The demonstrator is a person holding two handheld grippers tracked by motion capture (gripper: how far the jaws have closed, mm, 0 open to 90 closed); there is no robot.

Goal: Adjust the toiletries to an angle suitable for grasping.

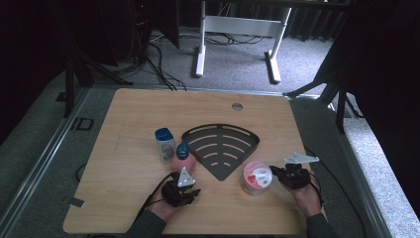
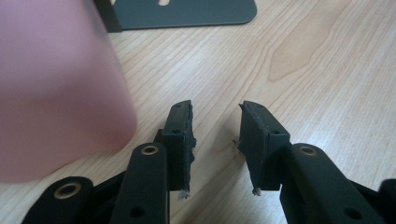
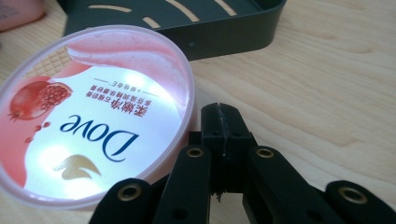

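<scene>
Pink bottle (image 1: 182, 159) upright beside tray, pink-lidded Dove jar (image 1: 256, 177) upright nearby

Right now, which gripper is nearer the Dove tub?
Right. The right gripper is shut, right beside the Dove tub. The left gripper sits farther left, jaws apart and empty, by the pink bottle.

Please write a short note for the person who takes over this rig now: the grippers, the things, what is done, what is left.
Left gripper: open, nothing between its fingers, beside the pink bottle.
Right gripper: shut, holding nothing, at the edge of the pink jar.
Things: bottle, jar and a blue-capped bottle all stand on the table around the dark slotted tray.
Done: nothing is in the tray.
Left: probably to grip the bottle and jar and move them.
</scene>
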